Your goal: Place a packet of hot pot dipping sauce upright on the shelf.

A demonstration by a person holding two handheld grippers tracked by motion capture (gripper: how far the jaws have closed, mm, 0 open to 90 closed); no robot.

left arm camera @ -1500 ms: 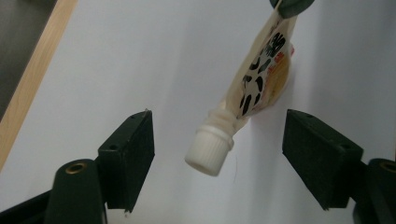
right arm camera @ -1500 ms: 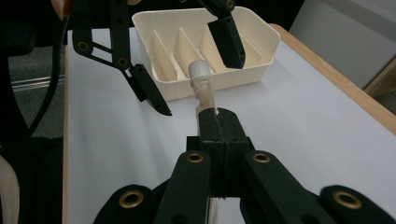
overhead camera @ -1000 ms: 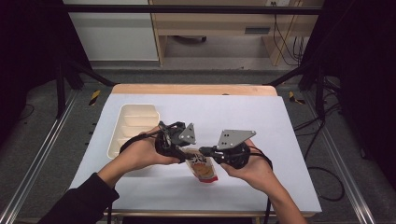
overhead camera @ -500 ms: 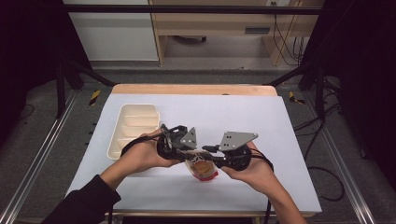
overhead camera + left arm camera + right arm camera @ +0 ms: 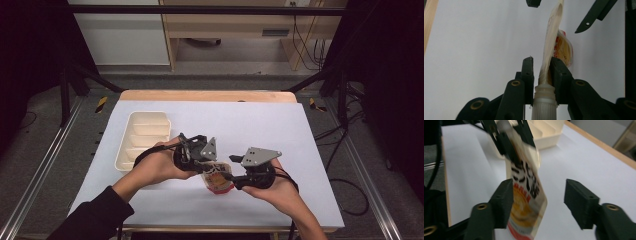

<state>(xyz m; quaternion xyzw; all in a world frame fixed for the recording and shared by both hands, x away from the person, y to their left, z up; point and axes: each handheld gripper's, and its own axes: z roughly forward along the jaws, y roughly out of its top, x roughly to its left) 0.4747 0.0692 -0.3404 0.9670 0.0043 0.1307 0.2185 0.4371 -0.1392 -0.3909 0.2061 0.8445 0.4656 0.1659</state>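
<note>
Left gripper pinches the pouch at its cap, frame centre; right gripper gapes wide around it. Tray, upper left: compartments bare.

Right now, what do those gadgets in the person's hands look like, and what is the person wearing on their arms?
Both are black two-fingered tools. The left gripper and right gripper each carry a grey three-cornered plate with small holes on top, and a black cable trails from each. Up close, the fingers are blocky black pads on arms joined by brass-coloured pivots. The left arm wears a dark sleeve; the right forearm is bare.
</note>
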